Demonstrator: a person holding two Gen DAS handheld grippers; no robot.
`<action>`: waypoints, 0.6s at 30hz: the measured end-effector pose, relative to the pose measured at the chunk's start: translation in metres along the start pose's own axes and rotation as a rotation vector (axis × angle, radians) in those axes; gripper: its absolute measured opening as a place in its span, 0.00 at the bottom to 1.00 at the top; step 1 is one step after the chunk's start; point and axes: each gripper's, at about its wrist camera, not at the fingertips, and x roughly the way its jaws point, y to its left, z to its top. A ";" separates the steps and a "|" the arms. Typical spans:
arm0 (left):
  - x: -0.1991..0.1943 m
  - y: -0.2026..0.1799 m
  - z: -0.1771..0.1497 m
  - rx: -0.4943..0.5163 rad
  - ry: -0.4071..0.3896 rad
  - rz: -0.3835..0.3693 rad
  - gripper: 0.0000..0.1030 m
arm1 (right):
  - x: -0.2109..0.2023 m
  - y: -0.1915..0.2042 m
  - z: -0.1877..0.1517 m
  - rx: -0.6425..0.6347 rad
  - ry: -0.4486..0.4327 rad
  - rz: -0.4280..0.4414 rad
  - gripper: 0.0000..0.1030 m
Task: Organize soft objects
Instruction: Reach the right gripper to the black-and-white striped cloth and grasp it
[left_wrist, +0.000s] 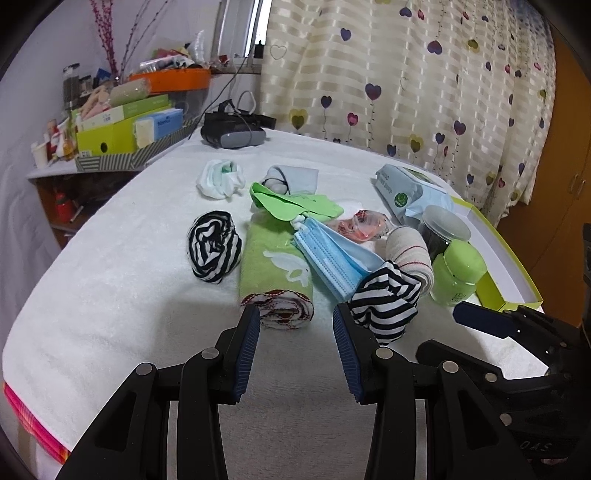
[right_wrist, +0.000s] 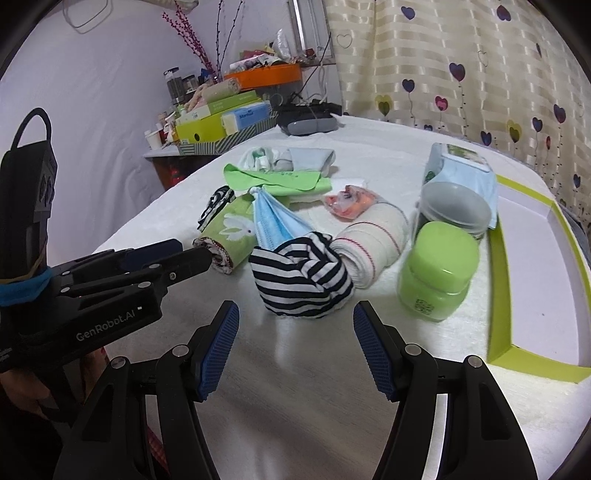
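Your right gripper (right_wrist: 295, 347) sits nearest the work: the striped sock (right_wrist: 301, 275) lies on the white bench (right_wrist: 295, 387) at 12 o'clock from it, just beyond the fingers (right_wrist: 218, 347), centred on the gap. It is bundled into a rough ball with no clear long axis, so the approach angle matters little. Both right fingers stand wide apart with nothing between them.

Your left gripper (left_wrist: 295, 350) is also open and empty. From it, the same sock (left_wrist: 384, 299) lies at 1 o'clock, touching or almost touching the tip of the right-hand finger, while the rolled towel (left_wrist: 275, 273) lies at 11 o'clock with its long axis running away from you, its near end just beside the other finger.

The green tray (right_wrist: 498, 295) waits at 2 o'clock from the right gripper, with the green jar (right_wrist: 437, 273) between sock and tray. Both grippers tilt downward toward the bench, side by side. I judge the right hand better placed for the sock; a straight push forward should put it between the fingers.
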 end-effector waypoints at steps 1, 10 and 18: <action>0.001 0.001 0.000 0.001 0.002 -0.003 0.39 | 0.002 0.001 0.000 -0.001 0.001 0.001 0.63; 0.009 0.011 0.006 -0.002 0.018 -0.016 0.39 | 0.021 0.003 0.009 0.021 0.029 0.032 0.63; 0.014 0.019 0.010 -0.014 0.018 -0.008 0.39 | 0.026 0.004 0.015 0.023 0.034 0.015 0.63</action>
